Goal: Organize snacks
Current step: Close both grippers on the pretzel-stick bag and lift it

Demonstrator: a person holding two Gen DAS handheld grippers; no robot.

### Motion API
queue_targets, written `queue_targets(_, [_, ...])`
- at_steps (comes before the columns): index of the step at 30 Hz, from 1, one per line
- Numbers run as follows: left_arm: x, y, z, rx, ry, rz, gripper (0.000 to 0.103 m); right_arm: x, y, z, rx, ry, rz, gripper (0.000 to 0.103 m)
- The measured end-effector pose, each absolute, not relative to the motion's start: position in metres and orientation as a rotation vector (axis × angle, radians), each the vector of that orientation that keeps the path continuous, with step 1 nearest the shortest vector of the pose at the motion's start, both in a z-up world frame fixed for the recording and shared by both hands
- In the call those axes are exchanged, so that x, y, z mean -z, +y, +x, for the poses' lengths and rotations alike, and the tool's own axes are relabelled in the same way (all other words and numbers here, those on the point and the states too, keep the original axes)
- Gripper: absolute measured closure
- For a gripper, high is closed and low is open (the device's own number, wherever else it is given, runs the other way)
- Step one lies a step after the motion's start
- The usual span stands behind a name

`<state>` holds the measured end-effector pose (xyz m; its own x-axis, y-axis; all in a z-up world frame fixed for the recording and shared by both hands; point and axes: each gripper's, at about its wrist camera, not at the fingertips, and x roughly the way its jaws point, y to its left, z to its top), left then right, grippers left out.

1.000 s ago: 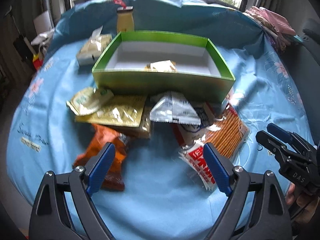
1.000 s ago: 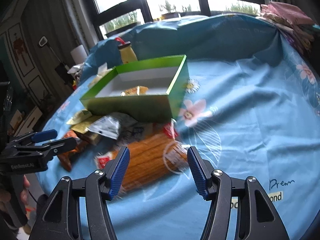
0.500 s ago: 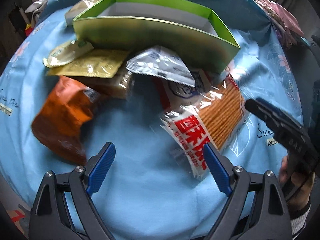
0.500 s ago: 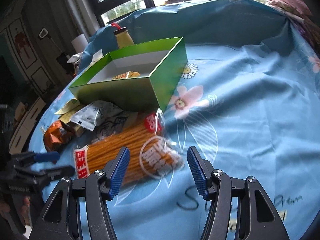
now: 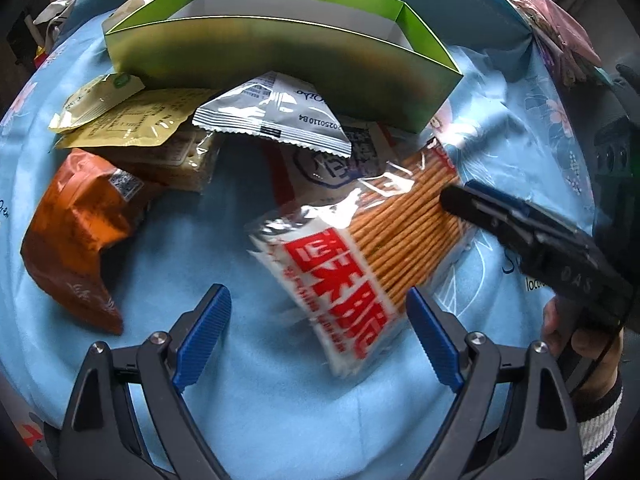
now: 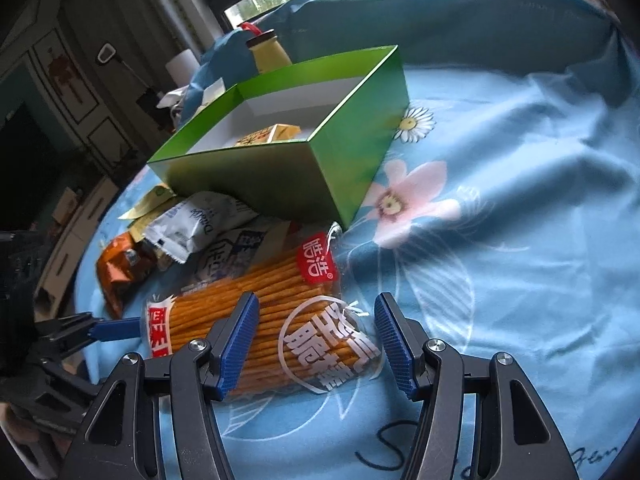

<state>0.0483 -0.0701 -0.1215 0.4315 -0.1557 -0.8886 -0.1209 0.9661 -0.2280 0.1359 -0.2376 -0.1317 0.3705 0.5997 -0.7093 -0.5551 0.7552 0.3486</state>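
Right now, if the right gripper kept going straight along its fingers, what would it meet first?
Most likely the biscuit stick pack. The right gripper stands open astride its near end, and the green box lies further along. Depth is unclear, so contact may be close.

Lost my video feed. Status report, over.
Both grippers open, left gripper and right gripper over the pretzel stick bag, not gripping. Green box holds one yellow packet. Other snack packs beside the bag.
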Motion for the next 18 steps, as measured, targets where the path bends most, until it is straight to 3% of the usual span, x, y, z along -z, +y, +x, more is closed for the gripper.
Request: queue_targets(18, [0.119, -0.051, 0.041, 0.099, 1.104, -0.308, 0.022, 0.132, -0.229, 0.096, -0.738, 0.999, 0.043, 0.042])
